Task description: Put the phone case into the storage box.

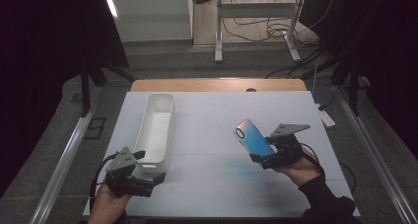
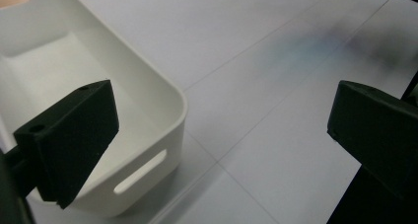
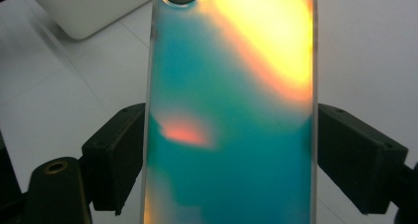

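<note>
A: What is counted on the table (image 1: 217,184)?

B: One white bin (image 1: 156,128) and one phone case (image 1: 252,137) are seen, with two grippers brought in from the near edge. One table is covered by a pale sheet.

A: Where is the phone case found?

B: It is held up off the table on the right side, clamped by its two long edges between the jaws of the right gripper (image 1: 268,157). In the right gripper view the phone case (image 3: 231,115) is shown with its back in shifting teal, yellow and orange (one round camera ring is seen at its top end), and a black pad is pressed against each edge.

A: And the left gripper (image 1: 148,172)?

B: Its jaws are spread wide, and nothing is held between them. It is placed at the near end of the bin. In the left gripper view one pad is seen in front of the bin (image 2: 98,66), whose near wall is marked by one slot handle. Nothing is seen inside the bin.
</note>
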Available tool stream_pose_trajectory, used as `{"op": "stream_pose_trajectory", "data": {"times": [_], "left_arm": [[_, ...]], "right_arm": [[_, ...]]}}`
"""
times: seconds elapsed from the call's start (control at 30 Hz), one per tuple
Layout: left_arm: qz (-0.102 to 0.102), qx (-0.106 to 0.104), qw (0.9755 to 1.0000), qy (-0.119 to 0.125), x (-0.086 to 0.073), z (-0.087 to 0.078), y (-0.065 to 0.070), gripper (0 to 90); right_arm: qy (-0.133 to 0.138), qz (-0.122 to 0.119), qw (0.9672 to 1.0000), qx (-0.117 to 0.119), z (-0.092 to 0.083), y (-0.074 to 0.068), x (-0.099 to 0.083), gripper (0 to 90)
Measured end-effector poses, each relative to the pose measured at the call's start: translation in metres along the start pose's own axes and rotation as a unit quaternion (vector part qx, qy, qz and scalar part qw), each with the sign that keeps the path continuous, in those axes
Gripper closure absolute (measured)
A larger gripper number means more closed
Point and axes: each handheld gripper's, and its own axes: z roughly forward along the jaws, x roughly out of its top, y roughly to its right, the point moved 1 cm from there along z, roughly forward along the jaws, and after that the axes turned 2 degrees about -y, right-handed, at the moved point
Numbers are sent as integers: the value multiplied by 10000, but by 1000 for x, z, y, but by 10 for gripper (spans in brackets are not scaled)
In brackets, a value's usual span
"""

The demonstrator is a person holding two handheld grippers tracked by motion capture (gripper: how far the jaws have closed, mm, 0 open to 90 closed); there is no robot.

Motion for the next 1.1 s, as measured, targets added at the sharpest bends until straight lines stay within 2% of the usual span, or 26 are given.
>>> {"op": "stream_pose_trajectory", "data": {"times": [0.37,0.53,0.77,1.1], "left_arm": [[95,-274,9995,116,17,10,6,0],[145,-476,9985,216,24,15,7,0],[265,-841,9955,357,39,24,11,0],[441,-1188,9913,362,55,40,18,0]], "right_arm": [[159,-112,9996,227,0,-6,9,166],[222,-136,9991,339,0,-9,12,166],[279,-189,9984,449,1,-12,16,166],[332,-322,9972,588,4,-19,24,166]]}}
